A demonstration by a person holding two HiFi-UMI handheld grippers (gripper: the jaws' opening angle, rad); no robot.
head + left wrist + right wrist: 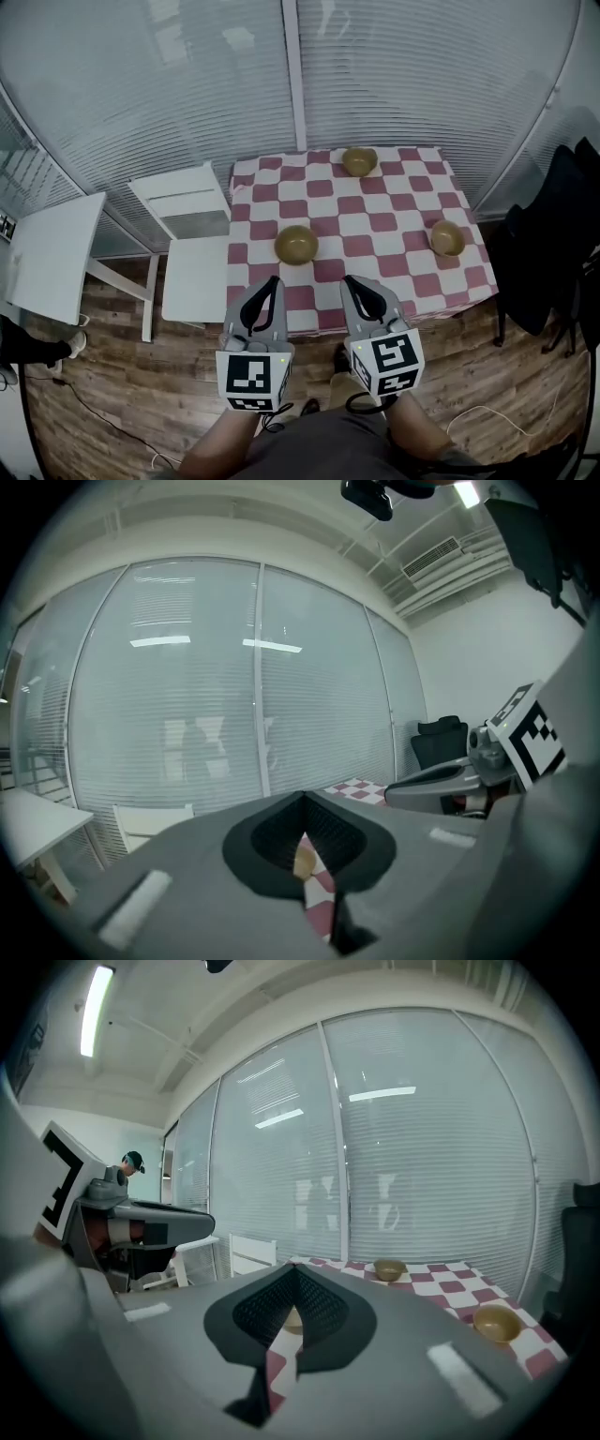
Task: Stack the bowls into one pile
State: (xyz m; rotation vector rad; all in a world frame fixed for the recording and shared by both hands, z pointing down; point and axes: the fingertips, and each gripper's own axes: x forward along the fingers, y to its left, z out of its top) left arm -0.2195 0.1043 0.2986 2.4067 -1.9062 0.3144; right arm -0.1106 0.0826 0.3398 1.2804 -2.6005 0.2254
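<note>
One checked table point(403, 202) mid-frame. Two grippers lower centre, short of table edge: left gripper point(272, 281) and right gripper point(349, 280), both clenched, empty. Three bowls apart on table, unstacked: left bowl point(295, 244) nearest, right bowl point(447, 238) near right edge, top bowl point(359, 161) at far edge. Likely light, rigid, smooth, maybe breakable; pinch rim wall, one jaw inside.

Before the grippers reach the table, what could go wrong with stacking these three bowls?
The left gripper and right gripper are both shut; arriving so, they may shove the nearest bowl instead of gripping it. The far bowl sits close to the back edge of the table; a nudge might knock it off.
</note>
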